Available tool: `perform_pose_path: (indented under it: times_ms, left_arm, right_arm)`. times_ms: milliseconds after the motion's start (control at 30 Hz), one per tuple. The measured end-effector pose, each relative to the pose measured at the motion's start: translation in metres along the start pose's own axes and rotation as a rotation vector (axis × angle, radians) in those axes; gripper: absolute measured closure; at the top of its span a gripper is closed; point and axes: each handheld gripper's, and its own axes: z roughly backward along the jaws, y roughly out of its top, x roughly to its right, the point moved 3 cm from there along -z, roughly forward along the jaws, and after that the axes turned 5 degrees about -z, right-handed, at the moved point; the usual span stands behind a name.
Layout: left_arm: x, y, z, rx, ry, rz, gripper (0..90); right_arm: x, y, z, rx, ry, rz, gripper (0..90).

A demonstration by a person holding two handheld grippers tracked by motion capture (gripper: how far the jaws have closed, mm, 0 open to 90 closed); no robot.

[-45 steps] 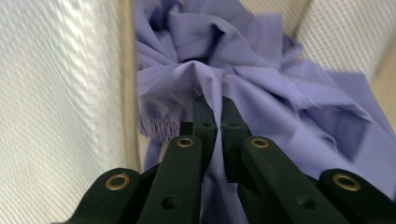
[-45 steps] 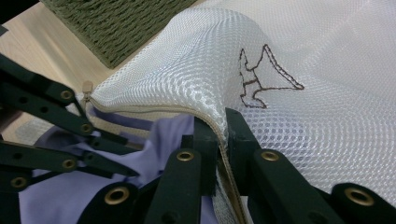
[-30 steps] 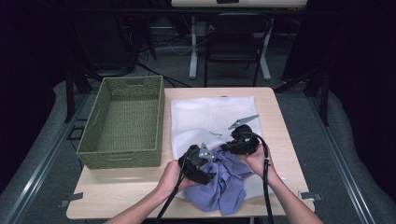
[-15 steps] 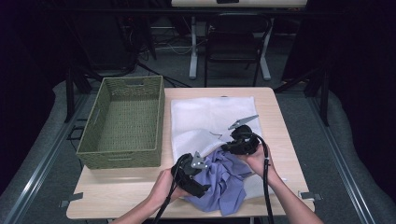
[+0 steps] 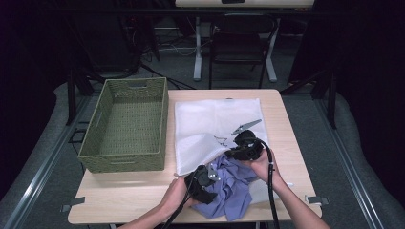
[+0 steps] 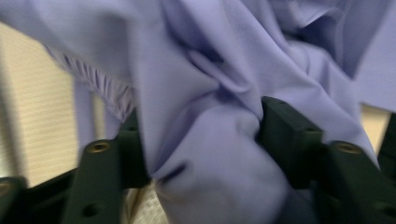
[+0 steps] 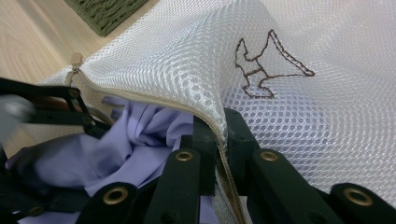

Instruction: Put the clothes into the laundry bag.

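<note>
**Inspector:** Position of the garment relative to the grippers?

**Assistant:** The lavender garment (image 5: 232, 188) lies bunched at the near edge of the table (image 5: 143, 202), half under the lifted mouth of the white mesh bag (image 5: 215, 119). The left gripper (image 5: 203, 183) sits at the garment's left side; in the left gripper view its jaws are clamped on a thick fold of the cloth (image 6: 219, 154). The right gripper (image 5: 244, 149) is at the garment's far edge, its jaws pinched tight on the bag's zippered rim (image 7: 219, 135), holding that rim raised above the cloth.

**Inspector:** Count.

**Assistant:** One garment, one mesh bag, one green woven basket (image 5: 126, 126), two grippers. One small stitched figure (image 7: 268, 65) on the bag.

**Inspector:** Edges and room?

**Assistant:** The basket stands just beside the bag's left edge, its near wall apart from the left gripper. Bare tabletop lies near-left in front of the basket. The garment's near hem reaches the table's front edge. A narrow bare strip runs along the bag's right side.
</note>
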Motion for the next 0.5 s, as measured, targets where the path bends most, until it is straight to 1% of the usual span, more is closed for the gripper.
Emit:
perform_pose_path:
  times_ms: [33, 67, 133, 200, 233, 267, 300, 333, 400, 500]
  left_arm:
    - [0.001, 0.0, -0.002, 0.004, 0.017, -0.006, 43.9]
    - [0.001, 0.001, -0.001, 0.0, 0.018, -0.011, 45.9]
    - [0.0, 0.001, 0.001, 0.012, 0.019, -0.008, 52.0]
    - [-0.002, 0.001, 0.003, 0.024, 0.018, -0.015, 63.4]
    - [-0.002, 0.001, 0.004, 0.035, 0.015, -0.015, 67.5]
    - [-0.003, 0.001, 0.004, 0.036, 0.013, -0.018, 71.7]
    - [-0.003, 0.001, 0.005, 0.037, 0.014, -0.025, 74.2]
    - [-0.003, 0.002, 0.006, 0.045, 0.018, -0.023, 76.6]
    - [-0.005, 0.003, 0.009, 0.054, 0.021, -0.027, 79.1]
    - [-0.009, 0.007, 0.017, 0.089, 0.048, -0.019, 80.4]
  right_arm:
    - [-0.001, 0.0, 0.0, 0.0, 0.003, -0.001, 85.6]
    - [-0.001, 0.0, 0.0, 0.0, 0.002, 0.001, 85.6]
    - [0.0, 0.0, 0.001, 0.0, 0.001, 0.0, 85.6]
    - [0.0, 0.0, 0.0, -0.002, -0.001, 0.0, 85.7]
    - [0.0, 0.0, 0.0, 0.0, 0.001, 0.0, 85.7]
    - [-0.001, 0.0, 0.0, 0.001, -0.001, 0.003, 85.7]
    - [-0.001, 0.0, 0.001, 0.001, -0.001, 0.002, 85.7]
    - [-0.001, 0.001, 0.001, 0.001, 0.0, 0.003, 85.7]
    - [-0.002, 0.001, 0.002, 0.005, 0.002, 0.004, 85.7]
    - [-0.002, 0.003, 0.004, 0.011, 0.007, 0.003, 85.8]
